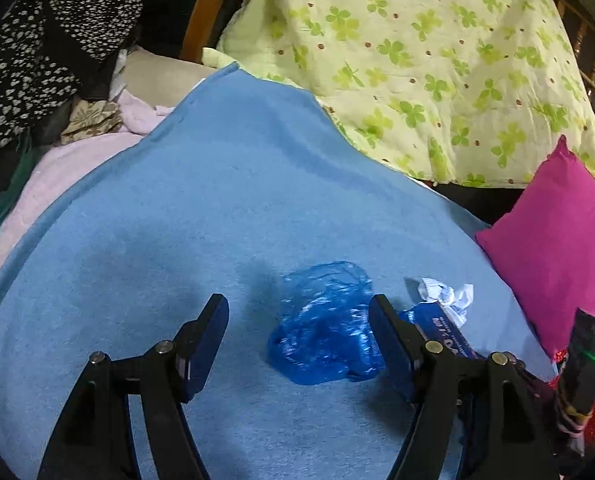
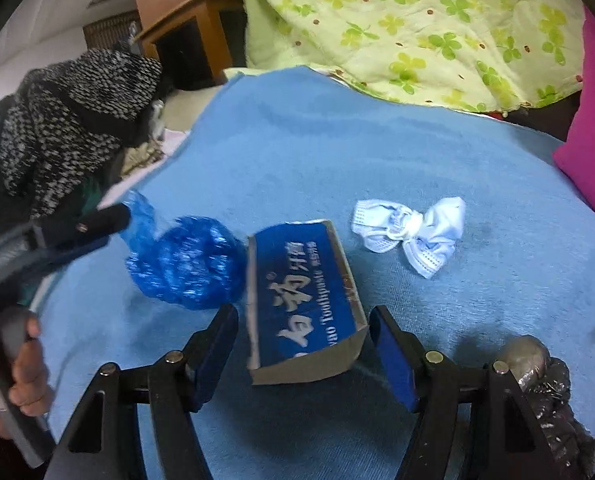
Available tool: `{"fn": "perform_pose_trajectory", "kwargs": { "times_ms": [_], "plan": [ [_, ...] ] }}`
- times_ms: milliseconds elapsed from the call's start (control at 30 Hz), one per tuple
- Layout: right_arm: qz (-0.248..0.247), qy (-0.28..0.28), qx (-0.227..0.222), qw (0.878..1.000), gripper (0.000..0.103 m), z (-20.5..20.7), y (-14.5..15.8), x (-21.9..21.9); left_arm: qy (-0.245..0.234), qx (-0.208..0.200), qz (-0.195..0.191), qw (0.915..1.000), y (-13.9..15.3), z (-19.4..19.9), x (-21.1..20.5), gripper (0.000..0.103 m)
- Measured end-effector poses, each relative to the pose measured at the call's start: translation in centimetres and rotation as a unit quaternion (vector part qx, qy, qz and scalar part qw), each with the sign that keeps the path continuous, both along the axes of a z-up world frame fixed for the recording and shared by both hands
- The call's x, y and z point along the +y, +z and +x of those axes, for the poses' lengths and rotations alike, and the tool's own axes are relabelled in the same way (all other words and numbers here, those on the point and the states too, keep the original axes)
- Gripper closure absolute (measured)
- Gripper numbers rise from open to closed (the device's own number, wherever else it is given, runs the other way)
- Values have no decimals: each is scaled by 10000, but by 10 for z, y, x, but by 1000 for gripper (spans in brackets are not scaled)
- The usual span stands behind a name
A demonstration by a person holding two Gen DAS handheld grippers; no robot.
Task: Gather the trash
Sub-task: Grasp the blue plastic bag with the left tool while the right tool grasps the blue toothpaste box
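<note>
Left gripper (image 1: 299, 330) released, jaws wide above the crumpled blue plastic bag (image 1: 323, 330) on the blue blanket (image 1: 217, 208). Right gripper (image 2: 303, 340) released too, jaws straddling the toothpaste box (image 2: 303, 300), not touching. Knotted face mask (image 2: 411, 234) lying apart, beyond the box.

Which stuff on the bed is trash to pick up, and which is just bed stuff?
Trash to collect:
blue plastic bag
toothpaste box
crumpled face mask

Just lying about:
blue blanket
clover-print quilt
pink pillow
black-and-white garment
</note>
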State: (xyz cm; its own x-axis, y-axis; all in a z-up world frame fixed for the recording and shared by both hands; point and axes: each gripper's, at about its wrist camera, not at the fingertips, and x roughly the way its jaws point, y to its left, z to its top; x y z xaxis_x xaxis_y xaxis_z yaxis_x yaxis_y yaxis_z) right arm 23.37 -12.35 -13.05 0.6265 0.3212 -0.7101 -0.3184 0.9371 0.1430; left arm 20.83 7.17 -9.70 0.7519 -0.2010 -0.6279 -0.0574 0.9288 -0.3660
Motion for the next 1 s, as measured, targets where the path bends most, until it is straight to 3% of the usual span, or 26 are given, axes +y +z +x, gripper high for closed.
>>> {"fn": "perform_pose_trajectory", "kwargs": {
  "times_ms": [33, 100, 367, 567, 633, 733, 867, 1000],
  "plan": [
    [35, -4, 32, 10000, 32, 1, -1, -2, -28, -3, -28, 10000, -1, 1, -2, 30],
    [145, -10, 77, 9999, 44, 1, -1, -8, -113, 8, -117, 9999, -3, 5, -7, 30],
    [85, -255, -230, 9994, 45, -20, 20, -34, -338, 152, -180, 9992, -11, 17, -34, 30],
    [367, -586, -489, 9964, 45, -39, 43, -61, -390, 326, 218, 9985, -21, 20, -51, 30],
    [417, -647, -547, 9955, 45, -44, 48, -67, -405, 330, 299, 9982, -23, 19, -53, 49],
    [491, -724, -603, 9943, 45, -52, 53, -72, -457, 313, 423, 9976, -22, 15, -59, 63],
    [540, -788, -691, 9930, 45, -64, 59, -76, -482, 258, 719, 9959, -17, 6, -68, 72],
    [563, -852, -831, 9913, 45, -77, 66, -82, -492, 226, 717, 9960, -11, -5, -71, 76]
  ]
}}
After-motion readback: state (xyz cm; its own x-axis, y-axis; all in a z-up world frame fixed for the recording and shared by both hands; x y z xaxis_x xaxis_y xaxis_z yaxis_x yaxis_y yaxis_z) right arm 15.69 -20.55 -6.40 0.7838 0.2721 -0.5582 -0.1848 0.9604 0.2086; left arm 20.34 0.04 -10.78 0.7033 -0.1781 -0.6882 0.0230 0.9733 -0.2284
